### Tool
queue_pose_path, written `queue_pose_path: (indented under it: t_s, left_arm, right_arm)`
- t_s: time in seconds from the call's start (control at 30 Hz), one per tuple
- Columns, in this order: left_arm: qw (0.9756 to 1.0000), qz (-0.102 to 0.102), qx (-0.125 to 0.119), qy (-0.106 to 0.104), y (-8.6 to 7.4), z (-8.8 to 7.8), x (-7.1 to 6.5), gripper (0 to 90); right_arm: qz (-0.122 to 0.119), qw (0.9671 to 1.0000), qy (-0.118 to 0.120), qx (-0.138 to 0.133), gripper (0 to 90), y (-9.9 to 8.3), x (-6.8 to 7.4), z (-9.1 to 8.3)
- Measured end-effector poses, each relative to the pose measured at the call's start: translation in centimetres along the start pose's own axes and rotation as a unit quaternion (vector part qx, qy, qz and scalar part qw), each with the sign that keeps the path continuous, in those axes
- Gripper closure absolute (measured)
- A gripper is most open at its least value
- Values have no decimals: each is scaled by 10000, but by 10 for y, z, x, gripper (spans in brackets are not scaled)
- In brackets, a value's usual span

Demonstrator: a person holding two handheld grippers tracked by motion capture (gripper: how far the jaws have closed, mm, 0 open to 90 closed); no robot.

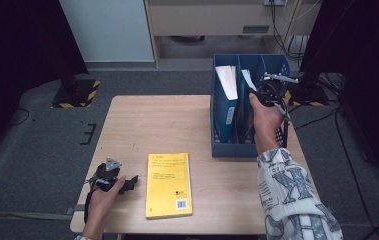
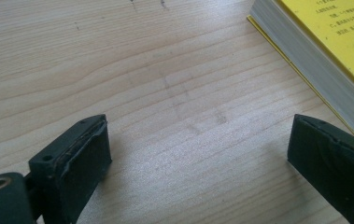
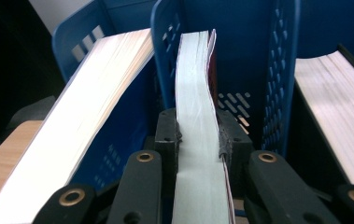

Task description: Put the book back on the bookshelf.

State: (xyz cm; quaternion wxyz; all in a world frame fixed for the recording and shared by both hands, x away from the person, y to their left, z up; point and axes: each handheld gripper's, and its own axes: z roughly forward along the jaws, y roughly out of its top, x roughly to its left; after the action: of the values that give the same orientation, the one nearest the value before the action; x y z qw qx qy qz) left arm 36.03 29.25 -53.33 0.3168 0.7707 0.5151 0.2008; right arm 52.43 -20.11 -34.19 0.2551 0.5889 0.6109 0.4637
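A blue file rack (image 1: pixel 225 148) with three slots stands at the table's far right. My right gripper (image 1: pixel 256 97) reaches into its middle slot and is shut on a thin upright book (image 3: pixel 197 79); its white page edges (image 1: pixel 248 79) bend slightly between the pads (image 3: pixel 167 135). A yellow book (image 1: pixel 168 185) lies flat near the front edge. My left gripper (image 1: pixel 128 183) rests low on the wood just left of it, open with bare tabletop between its jaws (image 2: pixel 198 149). The yellow book's corner (image 2: pixel 333 42) lies beside the right jaw.
A thick book (image 3: pixel 86 112) leans in the slot left of the held one (image 1: pixel 227 82), and another book (image 3: pixel 338 102) stands in the slot to the right. The wooden table (image 1: pixel 147 125) is bare in its middle and far left. Dark stands and cables ring the floor.
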Motion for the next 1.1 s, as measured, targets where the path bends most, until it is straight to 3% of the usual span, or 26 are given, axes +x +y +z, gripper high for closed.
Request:
queue_pose_path:
  t_s: [0.37,1.1]
  left_arm:
    - [10000,-5,-13,-4,0,1,0,53]
    - [10000,-5,-28,-9,1,1,0,53]
  right_arm:
    - [48,9998,-145,-118,736,9,-5,18]
    - [-153,9994,-280,-152,736,12,8,34]
